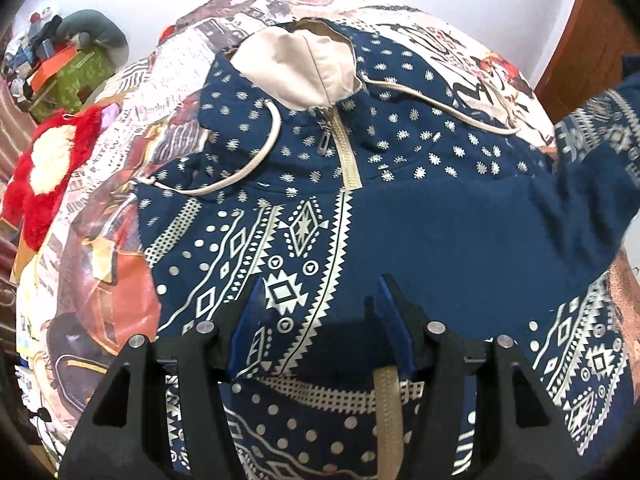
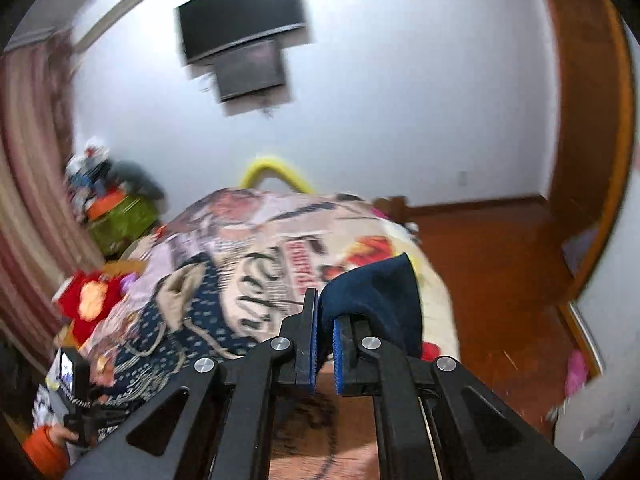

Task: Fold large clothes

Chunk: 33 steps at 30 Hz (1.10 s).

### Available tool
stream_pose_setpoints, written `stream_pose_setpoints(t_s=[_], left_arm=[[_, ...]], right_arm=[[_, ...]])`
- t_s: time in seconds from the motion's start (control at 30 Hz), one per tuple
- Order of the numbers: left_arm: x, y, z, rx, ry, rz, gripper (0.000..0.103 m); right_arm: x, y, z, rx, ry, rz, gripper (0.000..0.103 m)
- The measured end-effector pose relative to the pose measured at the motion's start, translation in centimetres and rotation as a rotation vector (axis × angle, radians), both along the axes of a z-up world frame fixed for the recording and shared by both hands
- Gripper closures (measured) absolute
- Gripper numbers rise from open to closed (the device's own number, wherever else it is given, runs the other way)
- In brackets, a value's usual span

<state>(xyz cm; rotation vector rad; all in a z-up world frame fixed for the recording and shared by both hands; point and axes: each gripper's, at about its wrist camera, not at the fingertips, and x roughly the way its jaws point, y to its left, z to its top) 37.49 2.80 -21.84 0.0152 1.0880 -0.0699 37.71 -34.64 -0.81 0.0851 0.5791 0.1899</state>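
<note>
- Our right tool (image 2: pixel 323 344) is pinching a fold of the navy hoodie (image 1: pixel 440 232) and holds it raised above the bed (image 2: pixel 280 220); our left tool (image 1: pixel 320 320) hangs spread over the patterned front, gripping nothing.
- The hoodie lies face up across the bed, hood (image 1: pixel 296 68) at the far end.
- Risk: only a small fold is clamped, so we judge the heavy cloth could slip out.
- The loose drawstring (image 1: pixel 256 160) could get trapped inside the fold.

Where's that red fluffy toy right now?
The red toy lies at the left edge of the bed in the left wrist view, just left of the hoodie, below the green box.
</note>
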Motion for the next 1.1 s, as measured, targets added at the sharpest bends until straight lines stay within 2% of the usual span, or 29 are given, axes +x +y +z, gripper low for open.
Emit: stream_pose_setpoints(t_s=[0.17, 0.27, 0.37, 0.53, 0.67, 0.83, 0.9, 1.0, 1.03, 1.07, 1.1], left_arm=[[-1.1, 0.8, 1.1, 0.011, -0.026, 0.003, 0.046], [-1.9, 1.3, 1.8, 0.042, -0.049, -0.003, 0.046], [-2.5, 1.5, 2.4, 0.079, -0.07, -0.009, 0.046], [-3.5, 1.8, 3.2, 0.081, -0.092, -0.02, 0.045], [-3.6, 2.0, 3.7, 0.045, -0.086, -0.009, 0.045], [-3.4, 1.4, 4.8, 0.014, -0.096, -0.006, 0.045], [-3.3, 0.7, 5.6, 0.007, -0.108, -0.019, 0.045], [-3.1, -0.9, 7.1, -0.001, -0.13, -0.057, 0.045], [-3.0, -1.5, 7.6, -0.002, -0.138, -0.071, 0.045], [-2.7, -2.6, 8.3, -0.005, -0.149, -0.095, 0.045], [-2.5, -3.4, 8.8, -0.008, -0.157, -0.112, 0.044]], right_arm=[[0.6, 7.6, -2.2, -0.031, 0.046, 0.165, 0.099], [0.6, 12.1, -5.2, -0.037, 0.115, 0.264, 0.099], [0.5, 16.8, -9.8, -0.087, 0.219, 0.351, 0.099], [0.0, 20.8, -17.7, -0.181, 0.405, 0.428, 0.099], [-0.1, 21.0, -21.2, -0.212, 0.533, 0.429, 0.099], [0.4, 18.3, -21.3, -0.086, 0.653, 0.41, 0.097], [0.0, 17.4, -20.5, -0.087, 0.654, 0.419, 0.095], [-1.0, 15.5, -18.6, -0.106, 0.597, 0.407, 0.089], [-1.3, 15.0, -17.9, -0.113, 0.573, 0.399, 0.08], [-1.7, 14.2, -17.1, -0.119, 0.539, 0.389, 0.064], [-2.0, 13.6, -16.3, -0.12, 0.509, 0.38, 0.055]])
